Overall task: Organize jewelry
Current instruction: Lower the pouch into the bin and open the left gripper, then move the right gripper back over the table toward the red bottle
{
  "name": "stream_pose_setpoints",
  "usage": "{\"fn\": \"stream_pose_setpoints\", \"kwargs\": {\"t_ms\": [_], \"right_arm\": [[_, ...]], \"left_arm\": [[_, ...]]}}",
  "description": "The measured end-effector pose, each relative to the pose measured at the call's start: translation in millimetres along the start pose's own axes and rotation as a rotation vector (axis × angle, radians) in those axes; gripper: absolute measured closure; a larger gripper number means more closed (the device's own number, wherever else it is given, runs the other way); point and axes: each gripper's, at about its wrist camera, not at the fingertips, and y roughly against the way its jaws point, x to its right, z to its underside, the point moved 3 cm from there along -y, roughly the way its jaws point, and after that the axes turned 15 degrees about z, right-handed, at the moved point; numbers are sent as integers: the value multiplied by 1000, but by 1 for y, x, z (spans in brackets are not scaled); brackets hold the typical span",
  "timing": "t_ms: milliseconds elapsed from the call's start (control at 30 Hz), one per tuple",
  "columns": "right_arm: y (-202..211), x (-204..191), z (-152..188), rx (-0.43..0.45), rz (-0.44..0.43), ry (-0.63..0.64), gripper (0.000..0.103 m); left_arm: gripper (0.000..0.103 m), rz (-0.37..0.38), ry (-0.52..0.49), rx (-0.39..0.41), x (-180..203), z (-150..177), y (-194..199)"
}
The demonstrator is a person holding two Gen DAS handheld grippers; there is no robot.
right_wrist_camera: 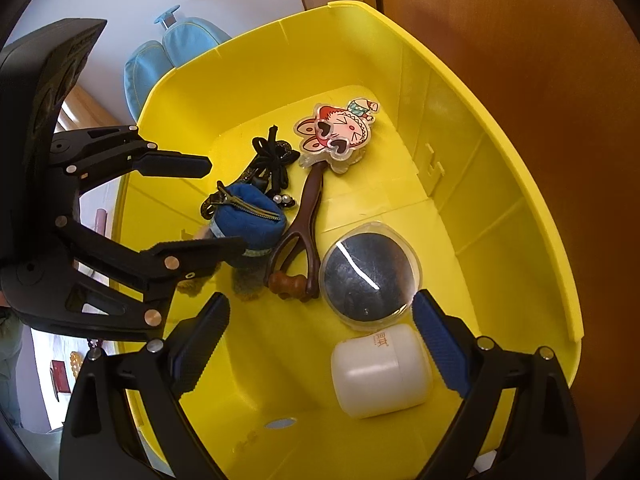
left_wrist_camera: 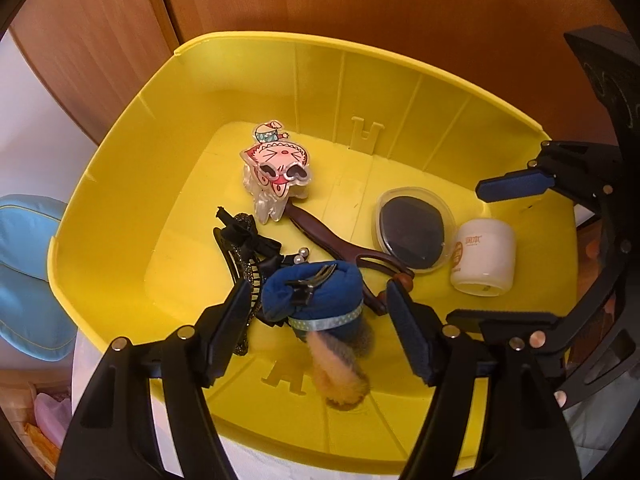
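A yellow plastic bin (left_wrist_camera: 120, 168) (right_wrist_camera: 500, 184) holds the jewelry. A blue fabric hair clip with a furry tail (left_wrist_camera: 316, 300) (right_wrist_camera: 250, 220) lies near the front. My left gripper (left_wrist_camera: 320, 308) is open, its fingers on either side of that clip, not closed on it. Behind it lie a black glitter bow clip (left_wrist_camera: 244, 240) (right_wrist_camera: 268, 160), a brown wooden hair fork (left_wrist_camera: 332, 244) (right_wrist_camera: 308, 208) and a cartoon rabbit clip (left_wrist_camera: 276, 172) (right_wrist_camera: 340, 132). My right gripper (right_wrist_camera: 320, 344) is open above a white jar (right_wrist_camera: 380, 372) (left_wrist_camera: 484, 256).
A round clear case with a dark insert (left_wrist_camera: 412, 232) (right_wrist_camera: 370, 276) lies beside the jar. A wooden cabinet (left_wrist_camera: 360, 0) stands behind the bin. A light blue cushion (left_wrist_camera: 28, 276) (right_wrist_camera: 160, 60) sits to the left, outside the bin.
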Motion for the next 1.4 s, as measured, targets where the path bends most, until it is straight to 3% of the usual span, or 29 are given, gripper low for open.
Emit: {"fn": "stream_pose_setpoints", "kwargs": {"t_ms": [167, 267, 433, 633, 800, 933, 1133, 1400], "right_arm": [[16, -1, 3, 39, -3, 8, 9], [37, -10, 4, 92, -29, 30, 9], [71, -46, 8, 180, -129, 113, 9], [93, -113, 17, 222, -253, 267, 9], [93, -170, 28, 206, -304, 380, 9], [88, -211, 40, 177, -319, 446, 9], [74, -268, 57, 128, -301, 499, 9], [58, -340, 72, 56, -256, 491, 9]], "left_arm": [[34, -21, 28, 61, 9, 17, 24], [34, -24, 67, 147, 15, 41, 51], [32, -57, 196, 251, 19, 103, 94], [32, -147, 447, 310, 6, 201, 128], [32, -211, 601, 385, 0, 266, 158], [26, -236, 636, 433, 4, 303, 176], [18, -173, 664, 475, -7, 353, 181], [7, -153, 674, 454, -45, 417, 195]]}}
